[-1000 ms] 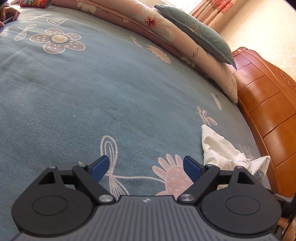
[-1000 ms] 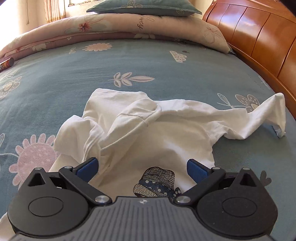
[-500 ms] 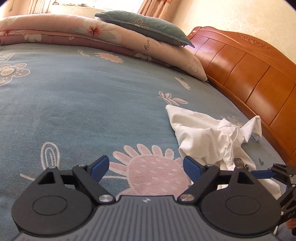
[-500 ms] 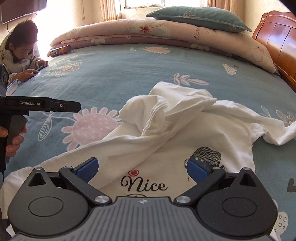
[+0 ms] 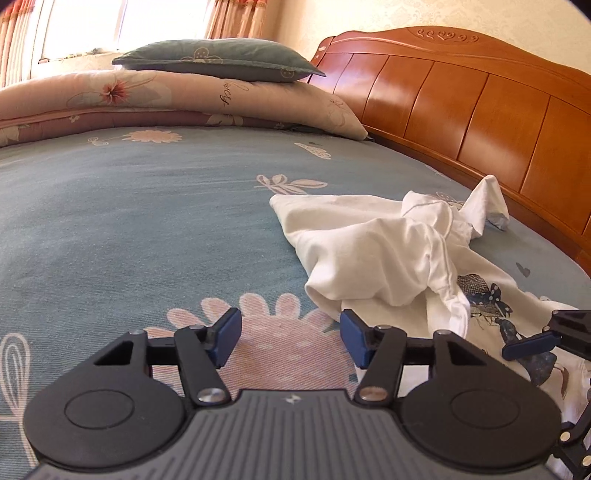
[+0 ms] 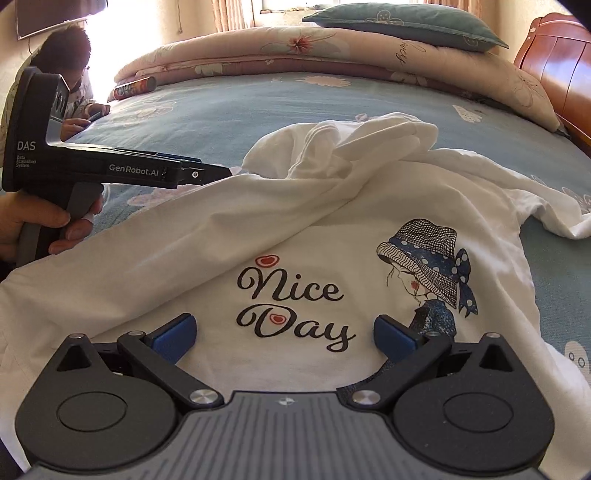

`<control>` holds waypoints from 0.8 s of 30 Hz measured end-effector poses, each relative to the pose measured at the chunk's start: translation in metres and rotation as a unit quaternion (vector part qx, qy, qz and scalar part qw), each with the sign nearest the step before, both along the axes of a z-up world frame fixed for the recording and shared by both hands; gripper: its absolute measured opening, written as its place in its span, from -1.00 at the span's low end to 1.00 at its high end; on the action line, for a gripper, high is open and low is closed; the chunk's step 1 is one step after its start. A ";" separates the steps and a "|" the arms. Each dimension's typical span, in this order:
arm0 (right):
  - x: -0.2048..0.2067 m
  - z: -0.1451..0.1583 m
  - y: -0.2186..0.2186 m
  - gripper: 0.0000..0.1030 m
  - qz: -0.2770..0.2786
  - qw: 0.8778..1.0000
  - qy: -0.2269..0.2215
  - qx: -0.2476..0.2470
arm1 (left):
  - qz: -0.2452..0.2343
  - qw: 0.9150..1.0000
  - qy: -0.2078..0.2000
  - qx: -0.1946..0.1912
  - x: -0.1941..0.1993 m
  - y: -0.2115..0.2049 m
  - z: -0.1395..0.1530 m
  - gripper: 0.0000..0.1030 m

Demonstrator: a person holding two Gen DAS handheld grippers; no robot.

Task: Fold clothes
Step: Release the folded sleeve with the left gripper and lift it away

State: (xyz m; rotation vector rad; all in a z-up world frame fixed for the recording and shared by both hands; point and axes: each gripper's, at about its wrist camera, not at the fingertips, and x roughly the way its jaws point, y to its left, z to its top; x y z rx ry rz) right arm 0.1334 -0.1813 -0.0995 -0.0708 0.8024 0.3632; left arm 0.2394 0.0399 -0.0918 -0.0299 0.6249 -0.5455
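The left tongs (image 5: 290, 341) have just been closing and stand part-way apart, with nothing between the blue pads but the pink flower on the bedspread; the edge of the white T-shirt (image 5: 373, 254) lies just beside the right pad. The right tongs (image 6: 284, 338) are spread wide over the shirt's "Nice Day" print (image 6: 295, 306), gripping nothing. The T-shirt lies crumpled on the blue bed (image 5: 129, 221), one sleeve reaching toward the wooden headboard (image 5: 480, 110). A hand (image 6: 44, 225) holds the left tool's handle. Beyond, a folded quilt (image 6: 332, 51) carries a pillow (image 6: 402, 22); a person (image 6: 74, 70) leans at the far edge
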 end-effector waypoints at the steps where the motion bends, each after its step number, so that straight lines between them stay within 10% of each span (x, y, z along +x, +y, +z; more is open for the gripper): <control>1: -0.002 0.000 -0.001 1.00 0.001 1.000 0.001 -0.001 | 0.003 1.000 0.004 0.003 0.001 -0.001 -0.001 0.08; 15: -0.012 0.004 -0.008 1.00 -0.006 1.000 0.022 0.006 | -0.029 0.996 -0.022 0.081 0.029 -0.040 0.003 -0.30; 24: -0.017 0.008 -0.022 1.00 -0.014 0.999 0.032 0.042 | -0.081 0.995 0.011 -0.050 0.042 -0.026 0.000 -0.42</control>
